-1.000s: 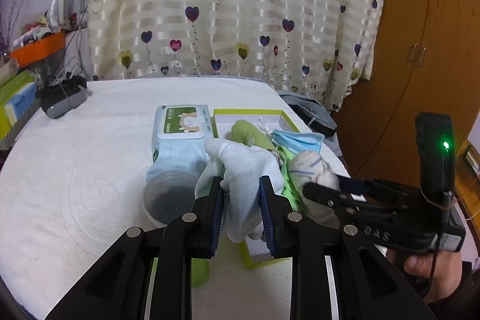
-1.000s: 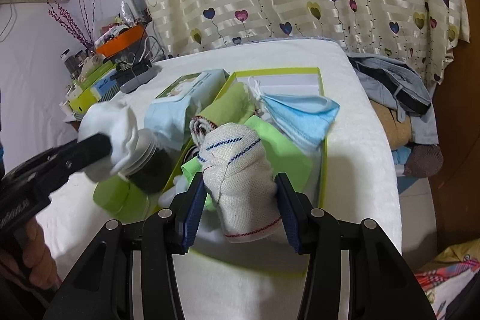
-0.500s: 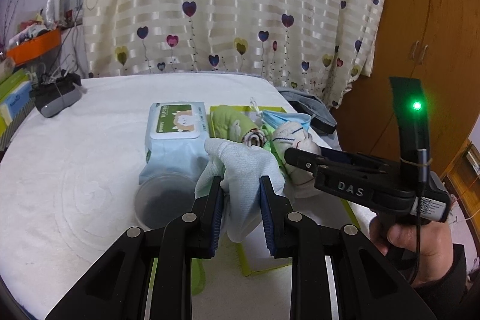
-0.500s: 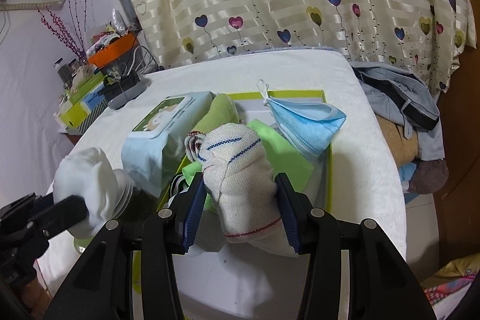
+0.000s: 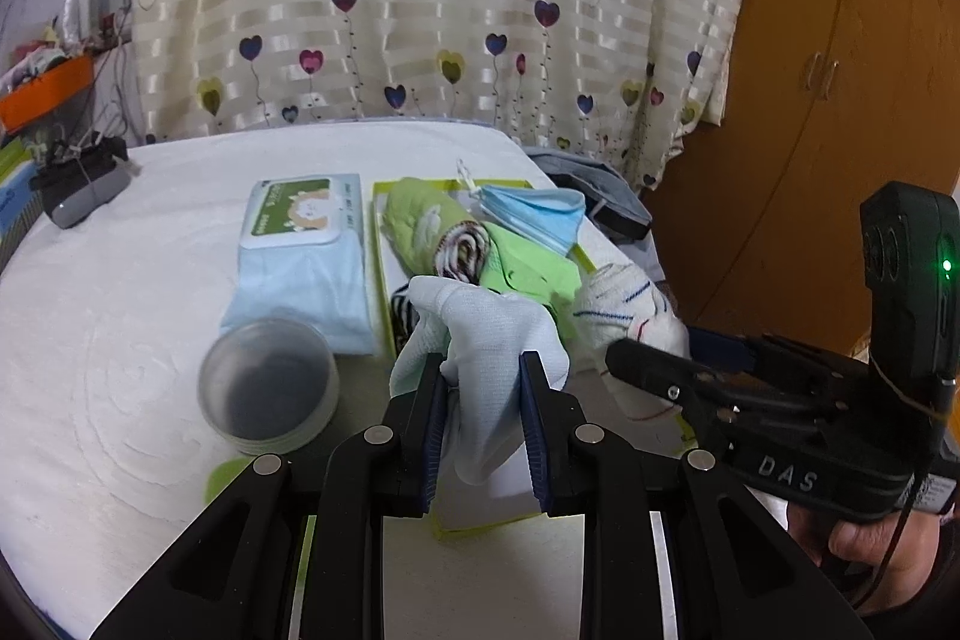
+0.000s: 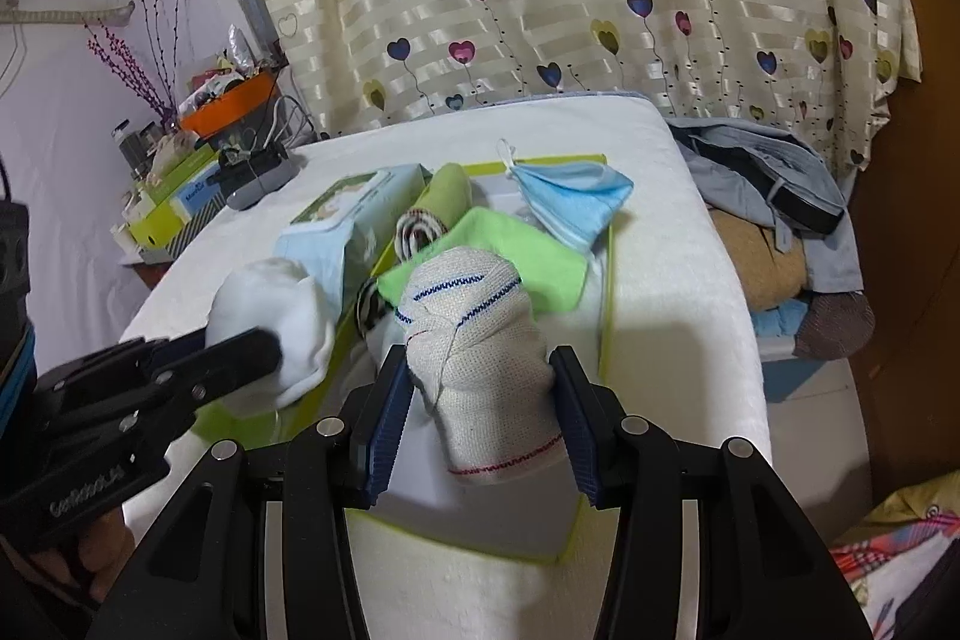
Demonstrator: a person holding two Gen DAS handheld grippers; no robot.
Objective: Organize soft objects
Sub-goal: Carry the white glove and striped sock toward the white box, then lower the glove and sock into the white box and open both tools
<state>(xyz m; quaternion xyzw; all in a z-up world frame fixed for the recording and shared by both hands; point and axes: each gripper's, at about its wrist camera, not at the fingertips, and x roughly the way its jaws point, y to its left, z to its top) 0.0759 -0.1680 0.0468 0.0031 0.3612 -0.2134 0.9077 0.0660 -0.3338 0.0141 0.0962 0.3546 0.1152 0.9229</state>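
Left fingers [image 5: 483, 400] pinching white glove [image 5: 480, 322], right fingers [image 6: 480, 400] clamping beige sock [image 6: 480, 340].

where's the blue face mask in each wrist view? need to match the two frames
Left wrist view: the blue face mask sits just right of centre, at the far right end of the green-rimmed tray, beyond the left tongs.
Right wrist view: the mask is above centre, at the tray's far end.
Shared landmark: the pack of wet wipes, left of the tray in both.
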